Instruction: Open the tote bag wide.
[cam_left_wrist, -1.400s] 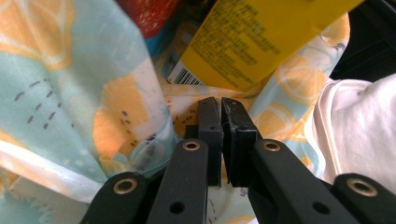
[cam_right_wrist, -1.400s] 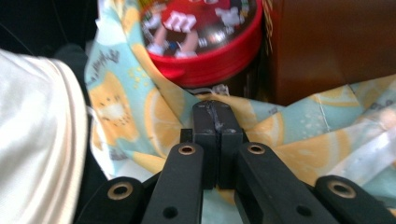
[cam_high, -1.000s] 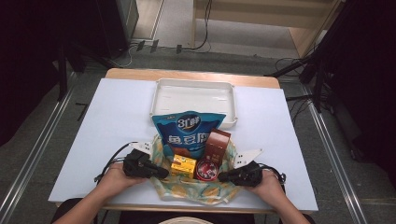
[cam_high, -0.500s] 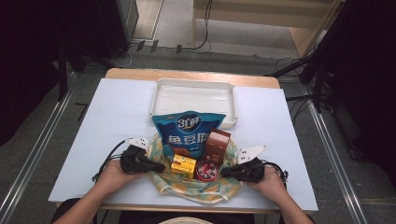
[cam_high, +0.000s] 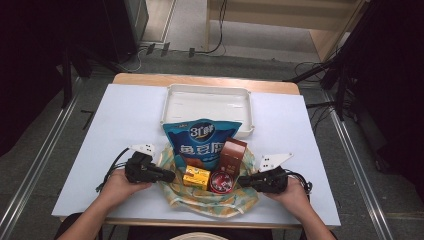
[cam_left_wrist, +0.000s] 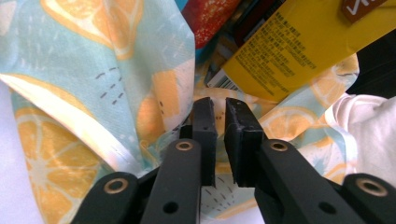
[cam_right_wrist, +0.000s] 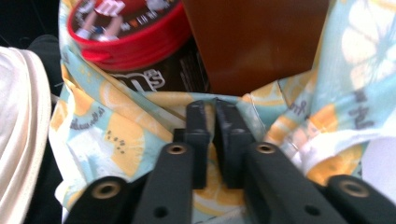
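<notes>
Surface: white table top (cam_high: 125, 125) on a wooden table; dark floor with cables behind it.
Cloth bag: lemon-print fabric bag (cam_high: 210, 200) lies at the near edge of the table, between the two grippers; its mouth is open and its fabric is bunched at both sides.
Bag contents: blue snack pouch (cam_high: 201, 141) stands tallest at the back; brown box (cam_high: 231, 156) leans to its right; yellow box (cam_high: 196, 177) lies low at front left; round red tin (cam_high: 221, 182) sits just beside the yellow box, in front of the brown box.
Tray: white rectangular tray (cam_high: 172, 102) rests behind the bag, touching or nearly touching the top of the blue snack pouch.
Left gripper: left gripper (cam_high: 167, 175) lies level at the bag's left edge, pointing toward the contents. In the left gripper view (cam_left_wrist: 219, 126) a narrow gap shows between the jaws, which have just been opening; bag fabric lies around and behind the tips, and whether a fold sits in the gap cannot be told.
Right gripper: right gripper (cam_high: 244, 181) lies level at the bag's right edge, pointing inward. In the right gripper view (cam_right_wrist: 211, 122) the jaws stand slightly apart, having just been opening; fabric is bunched at the tips, not visibly clamped.
Hands: a person's hands hold both grippers from the near side.
</notes>
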